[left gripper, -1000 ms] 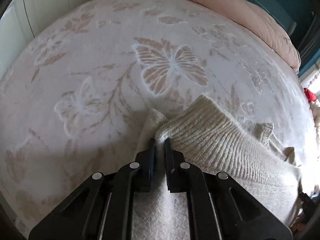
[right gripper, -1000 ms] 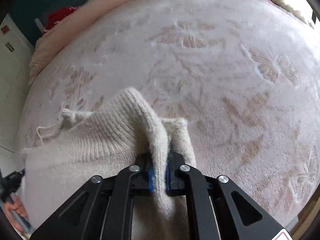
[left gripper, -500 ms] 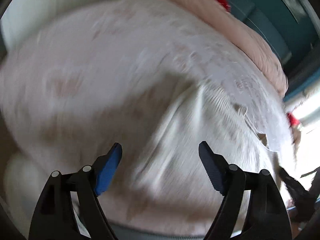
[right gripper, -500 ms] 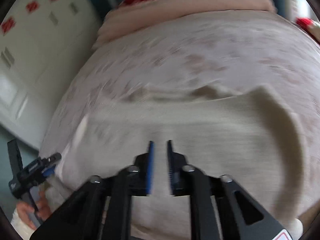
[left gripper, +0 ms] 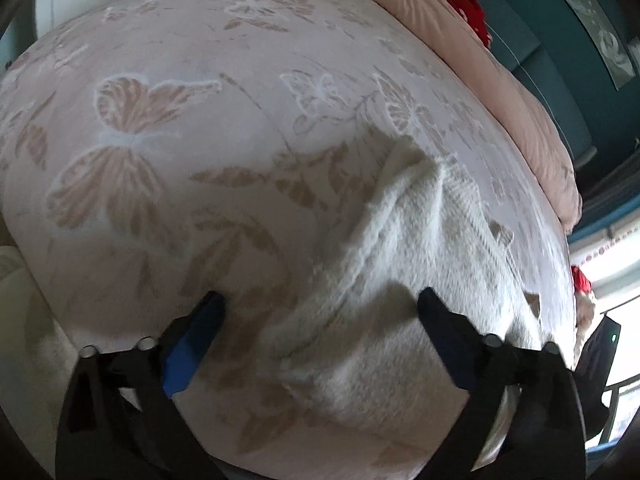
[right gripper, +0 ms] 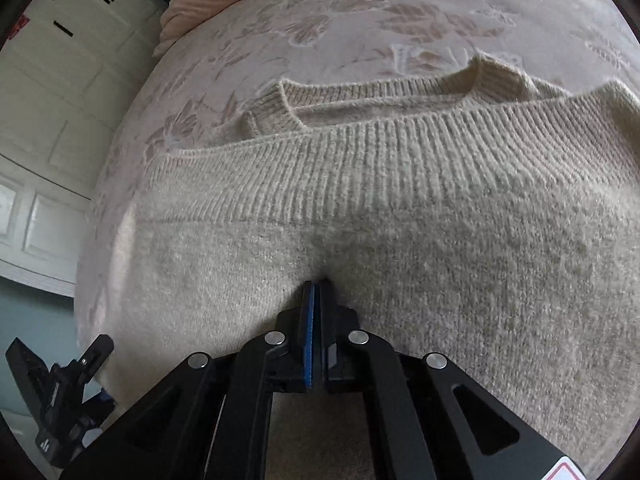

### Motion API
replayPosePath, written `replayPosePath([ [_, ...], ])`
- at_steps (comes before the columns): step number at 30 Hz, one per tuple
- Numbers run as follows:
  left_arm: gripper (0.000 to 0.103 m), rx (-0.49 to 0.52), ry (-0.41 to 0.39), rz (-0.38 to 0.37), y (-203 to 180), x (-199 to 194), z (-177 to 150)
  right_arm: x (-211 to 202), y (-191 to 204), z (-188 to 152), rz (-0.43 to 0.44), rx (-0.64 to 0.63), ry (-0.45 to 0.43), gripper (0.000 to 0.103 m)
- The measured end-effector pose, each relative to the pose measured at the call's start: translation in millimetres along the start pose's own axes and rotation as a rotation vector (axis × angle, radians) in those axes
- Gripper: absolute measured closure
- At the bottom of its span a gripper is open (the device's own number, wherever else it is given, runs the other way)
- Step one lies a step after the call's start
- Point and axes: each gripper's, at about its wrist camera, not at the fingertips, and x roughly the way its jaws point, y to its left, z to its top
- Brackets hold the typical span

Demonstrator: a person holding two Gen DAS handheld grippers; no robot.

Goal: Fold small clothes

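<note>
A cream knit sweater (right gripper: 400,208) lies folded on the bed, its ribbed hem across the middle and a ribbed cuff (right gripper: 272,112) beyond it. My right gripper (right gripper: 316,292) is shut, its tips pressed against the sweater's near part; whether it pinches any knit I cannot tell. In the left wrist view the sweater (left gripper: 400,280) lies rumpled at the bed's near edge. My left gripper (left gripper: 320,312) is wide open over its left edge and holds nothing. The left gripper also shows in the right wrist view (right gripper: 60,392) at the lower left.
The bed cover (left gripper: 160,120) is pale pink with butterfly and leaf patterns. A rolled pink duvet (left gripper: 500,72) lies along the far side with a red item (left gripper: 468,8) by it. White cabinet doors (right gripper: 52,80) stand left of the bed.
Both grippers let go of the sweater's hem after laying it over. The left gripper opened wide and pulled back; the right gripper drew back and closed at the sweater's near part.
</note>
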Motion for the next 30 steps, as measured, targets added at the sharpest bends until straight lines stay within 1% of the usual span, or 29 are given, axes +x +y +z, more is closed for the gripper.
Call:
replayPosePath([
  [1, 0.048, 0.006, -0.001, -0.013, -0.3, -1.5, 2.2, -1.6, -5.4, 3.6, 0.0, -0.003, -0.001, 0.103],
  [2, 0.062, 0.018, 0.027, -0.065, -3.4, -0.1, 4.9, -1.9, -3.5, -0.8, -0.002, -0.007, -0.007, 0.103],
  [3, 0.078, 0.014, 0.051, -0.086, -5.8, 0.7, 7.3, -1.7, -1.5, -2.8, -0.006, -0.016, -0.014, 0.103],
  [4, 0.082, 0.01, 0.051, -0.082, -9.9, -3.1, 9.5, 0.8, 1.1, -4.8, -0.01, -0.024, -0.021, 0.103],
  [5, 0.084, 0.015, 0.036, -0.092, -15.6, -9.9, 11.8, 0.0, 0.9, -5.9, -0.011, -0.029, -0.027, 0.103],
  [6, 0.092, 0.043, 0.01, -0.128, -29.9, -23.9, 15.9, 2.8, 2.2, -7.3, -0.01, -0.03, -0.032, 0.103],
  [7, 0.093, 0.062, -0.008, -0.149, -39.8, -33.8, 17.5, 5.5, 3.2, -7.6, -0.007, -0.03, -0.036, 0.103],
  [8, 0.094, 0.1, -0.036, -0.197, -60.6, -51.5, 19.8, 5.6, 2.9, -8.3, -0.002, -0.03, -0.04, 0.103],
  [9, 0.094, 0.132, -0.051, -0.228, -75.6, -62.4, 20.0, 3.8, 1.2, -8.8, 0.013, -0.029, -0.045, 0.103],
  [10, 0.094, 0.192, -0.068, -0.268, -103.5, -79.9, 18.0, 0.3, -1.0, -9.3, 0.029, -0.026, -0.051, 0.103],
  [11, 0.094, 0.226, -0.075, -0.288, -118.5, -88.4, 15.6, -5.9, -4.8, -9.5, 0.049, -0.018, -0.056, 0.103],
  [12, 0.094, 0.288, -0.087, -0.325, -146.0, -102.1, 9.7, -19.4, -11.0, -10.0, 0.076, 0.004, -0.072, 0.103],
  [13, 0.094, 0.357, -0.093, -0.358, -173.9, -113.5, 1.1, -35.6, -18.0, -12.0, 0.093, 0.016, -0.103, 0.1],
  [14, 0.094, 0.403, -0.095, -0.377, -191.9, -119.6, -6.5, -55.6, -27.8, -15.2, 0.102, 0.015, -0.14, 0.097],
  [16, 0.094, 0.528, -0.074, -0.431, -240.4, -129.9, -36.4, -88.5, -49.8, -23.0, 0.106, 0.019, -0.19, 0.097],
  [18, 0.094, 0.612, -0.037, -0.462, -274.0, -125.6, -68.7, -125.1, -85.9, -35.9, 0.09, 0.053, -0.243, 0.095],
  [19, 0.094, 0.642, -0.014, -0.465, -286.4, -119.7, -84.8, -142.4, -108.7, -45.2, 0.066, 0.075, -0.263, 0.094],
  [20, 0.094, 0.672, 0.02, -0.466, -297.1, -111.3, -102.8, -150.3, -121.2, -50.1, 0.049, 0.088, -0.272, 0.093],
  [21, 0.093, 0.727, 0.077, -0.46, -311.5, -94.9, -131.7, -163.9, -142.6, -61.3, 0.021, 0.115, -0.286, 0.091],
  [22, 0.092, 0.763, 0.095, -0.443, -315.5, -87.5, -148.5, -171.7, -157.1, -69.3, 0.009, 0.136, -0.292, 0.089],
  [23, 0.089, 0.838, 0.113, -0.398, -321.5, -70.9, -179.3, -179.0, -170.9, -77.2, 0.004, 0.158, -0.294, 0.089],
  [24, 0.085, 0.879, 0.133, -0.379, -322.9, -61.3, -194.6, -186.2, -185.8, -86.3, 0.007, 0.183, -0.295, 0.088],
  [25, 0.08, 0.935, 0.172, -0.34, -320.8, -46.8, -217.1, -190.9, -194.5, -92.1, 0.01, 0.201, -0.296, 0.083],
  [26, 0.076, 0.961, 0.187, -0.306, -317.2, -41.2, -228.0, -196.0, -202.0, -98.9, 0.014, 0.216, -0.301, 0.072],
  [27, 0.064, 0.985, 0.191, -0.279, -307.0, -40.2, -240.3, -199.1, -204.0, -103.0, 0.02, 0.22, -0.305, 0.066],
  [28, 0.05, 0.997, 0.183, -0.278, -297.9, -43.1, -244.2, -203.3, -203.4, -106.9, 0.031, 0.221, -0.312, 0.052],
  [29, 0.046, 1.01, 0.164, -0.285, -288.2, -49.3, -246.0, -205.2, -199.3, -108.1, 0.041, 0.218, -0.32, 0.046],
  [30, 0.035, 1.03, 0.134, -0.287, -274.6, -59.4, -244.1, -205.7, -191.7, -105.6, 0.063, 0.206, -0.327, 0.045],
])
